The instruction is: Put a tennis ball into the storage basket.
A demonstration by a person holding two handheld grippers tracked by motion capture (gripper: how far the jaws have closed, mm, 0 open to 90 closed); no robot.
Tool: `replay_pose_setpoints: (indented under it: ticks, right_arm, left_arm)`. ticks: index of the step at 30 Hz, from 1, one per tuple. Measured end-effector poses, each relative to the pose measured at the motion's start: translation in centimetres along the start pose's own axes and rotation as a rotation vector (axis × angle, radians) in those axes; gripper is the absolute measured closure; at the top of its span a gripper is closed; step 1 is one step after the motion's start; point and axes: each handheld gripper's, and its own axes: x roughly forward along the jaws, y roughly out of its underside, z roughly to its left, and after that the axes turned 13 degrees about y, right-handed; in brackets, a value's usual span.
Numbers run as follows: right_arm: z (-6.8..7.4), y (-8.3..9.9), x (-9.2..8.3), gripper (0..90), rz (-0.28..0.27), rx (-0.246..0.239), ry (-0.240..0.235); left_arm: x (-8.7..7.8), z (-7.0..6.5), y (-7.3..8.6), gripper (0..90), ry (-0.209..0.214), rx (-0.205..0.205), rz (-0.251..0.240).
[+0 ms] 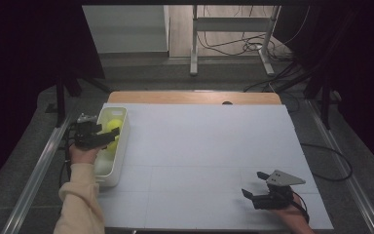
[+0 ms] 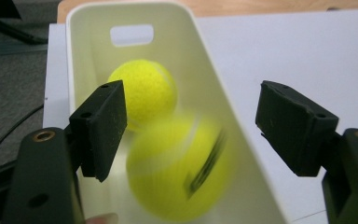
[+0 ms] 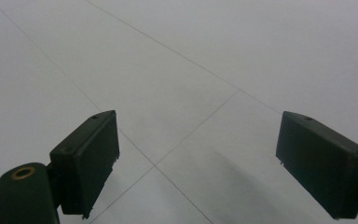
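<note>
Blurred at the front of the left gripper view, a yellow tennis ball [image 2: 179,170] sits low between the spread jaws of the left tool [image 2: 191,130], with neither pad pressing on it; the tool is released, its grip empty. Behind that ball, a second tennis ball [image 2: 144,88] rests sharp and clear farther along the floor of a narrow white bin [image 2: 214,98], whose far end wall has a slotted handle hole. From the high view, the bin [image 1: 119,156] stands lengthwise at the left edge of the white bench [image 1: 204,156], and the left tool [image 1: 108,138] hangs over its open top, held by a hand in a cream sleeve [image 1: 80,200]. Well apart, near the bench's front right corner, the right tool [image 1: 254,184] is held low over bare surface, a grey three-cornered plate on top. Its own view shows its jaws [image 3: 196,163] standing wide, released, with nothing between them but the white bench top and its thin seam lines.
</note>
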Motion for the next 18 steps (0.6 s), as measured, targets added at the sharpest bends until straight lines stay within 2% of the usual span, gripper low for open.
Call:
replay_pose_setpoints:
  ticks: [12, 18]
  right_arm:
    - [-0.01, -0.01, -0.03, 13.7, 0.0, 0.0, 0.005]
    - [-0.02, -0.01, 0.01, 13.6, -0.001, 0.001, 0.003]
  left_arm:
    - [-0.24, 0.0, 0.01, 21.3, -0.011, -0.009, -0.012]
    - [-0.47, -0.56, -0.1, 16.6, 0.006, 0.005, -0.02]
